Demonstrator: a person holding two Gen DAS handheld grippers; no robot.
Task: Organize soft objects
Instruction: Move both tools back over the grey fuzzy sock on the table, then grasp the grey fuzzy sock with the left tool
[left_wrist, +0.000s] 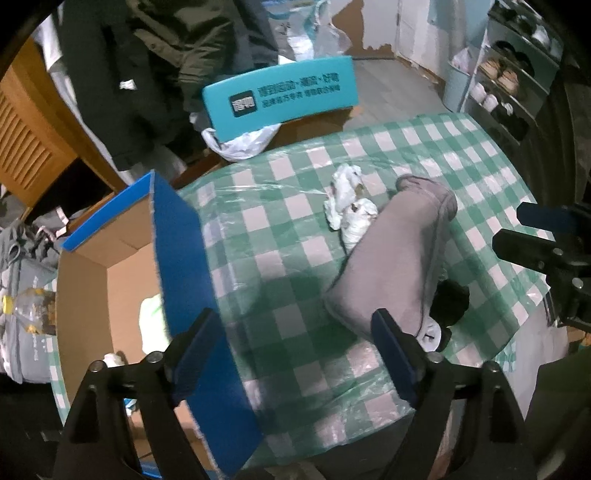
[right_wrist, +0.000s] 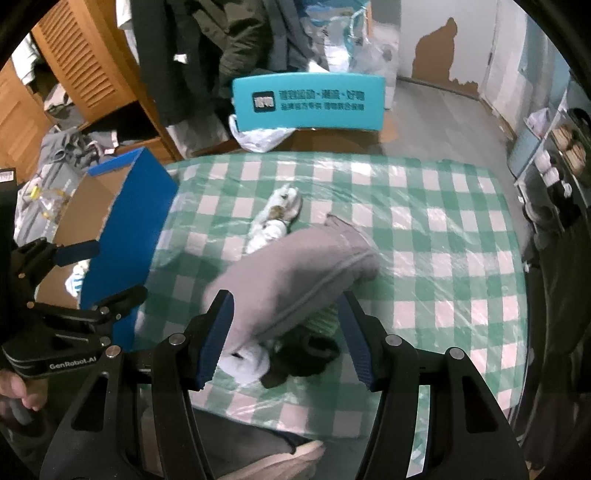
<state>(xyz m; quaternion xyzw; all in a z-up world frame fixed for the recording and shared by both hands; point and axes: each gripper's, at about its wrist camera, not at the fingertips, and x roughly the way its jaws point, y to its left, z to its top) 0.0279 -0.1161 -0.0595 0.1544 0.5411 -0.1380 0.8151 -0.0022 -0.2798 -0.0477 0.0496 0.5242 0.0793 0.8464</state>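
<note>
The open blue-sided cardboard box (left_wrist: 110, 266) sits at the table edge, handy for dropping stuff in. The rolled grey fabric garment (right_wrist: 295, 266) lies well right of the box on the green checked tablecloth (right_wrist: 443, 240). The right gripper (right_wrist: 284, 339) hangs spread over the garment's near end, probably lining up a grab, while the left gripper (left_wrist: 295, 354) sits released between box and garment, holding nothing.

Both wrist cameras look steeply down, close over the checked tablecloth (left_wrist: 406, 147). Left view sits nearer the blue-edged cardboard box (left_wrist: 177, 236); both share the grey garment (right_wrist: 295, 269) and teal chair back (right_wrist: 310, 99).
</note>
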